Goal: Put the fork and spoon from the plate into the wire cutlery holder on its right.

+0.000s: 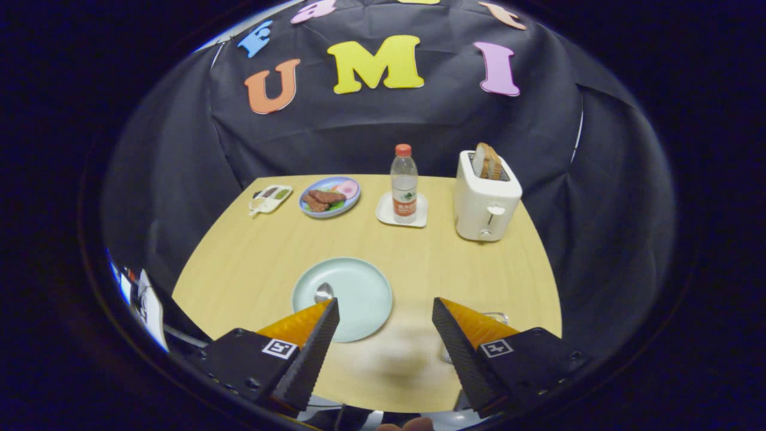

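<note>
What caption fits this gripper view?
Open gripper hovering above round pale green plate holding a metal spoon.

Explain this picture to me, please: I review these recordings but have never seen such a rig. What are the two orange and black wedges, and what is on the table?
The wedges are the two fingers of hand-held tongs; a person carries them, and the camera rides on them, looking forward along the fingers. They stand open and hold nothing.

Just ahead, partly behind one finger, lies a pale green plate with a spoon on it. I cannot make out a fork. Behind the other finger a bit of a wire holder peeks out.

Farther back on the wooden table stand a water bottle on a small white tray, a white toaster with bread in it, a blue plate of food, and a small white dish.
</note>
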`<state>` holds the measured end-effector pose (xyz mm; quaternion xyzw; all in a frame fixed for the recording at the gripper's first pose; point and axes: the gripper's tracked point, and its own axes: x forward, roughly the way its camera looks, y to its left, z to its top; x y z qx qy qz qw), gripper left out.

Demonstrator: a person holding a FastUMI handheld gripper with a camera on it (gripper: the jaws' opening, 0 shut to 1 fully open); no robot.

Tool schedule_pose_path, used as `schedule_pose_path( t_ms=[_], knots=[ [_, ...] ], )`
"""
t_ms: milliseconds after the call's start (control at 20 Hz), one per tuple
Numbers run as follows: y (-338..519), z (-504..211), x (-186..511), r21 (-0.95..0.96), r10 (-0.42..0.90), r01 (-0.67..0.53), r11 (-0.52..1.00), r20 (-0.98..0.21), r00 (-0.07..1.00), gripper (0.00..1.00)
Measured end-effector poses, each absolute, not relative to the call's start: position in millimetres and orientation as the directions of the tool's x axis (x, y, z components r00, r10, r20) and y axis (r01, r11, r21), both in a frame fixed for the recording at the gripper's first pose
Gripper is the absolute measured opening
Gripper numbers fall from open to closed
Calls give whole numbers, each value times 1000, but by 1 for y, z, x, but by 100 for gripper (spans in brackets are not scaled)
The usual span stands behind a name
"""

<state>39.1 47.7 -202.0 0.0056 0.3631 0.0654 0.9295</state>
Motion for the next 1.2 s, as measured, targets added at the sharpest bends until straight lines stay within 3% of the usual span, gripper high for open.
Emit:
schedule_pose_path(
  t_ms=[350,800,1000,1200],
  knots=[
    [133,-293,40,67,137,-127,990,-708,692,95],
    [164,-363,56,17,89,-120,993,-774,627,94],
    [164,-378,58,-11,62,-118,993,-795,604,79],
    [165,-386,57,-3,64,-114,993,-814,578,54]
  ],
)
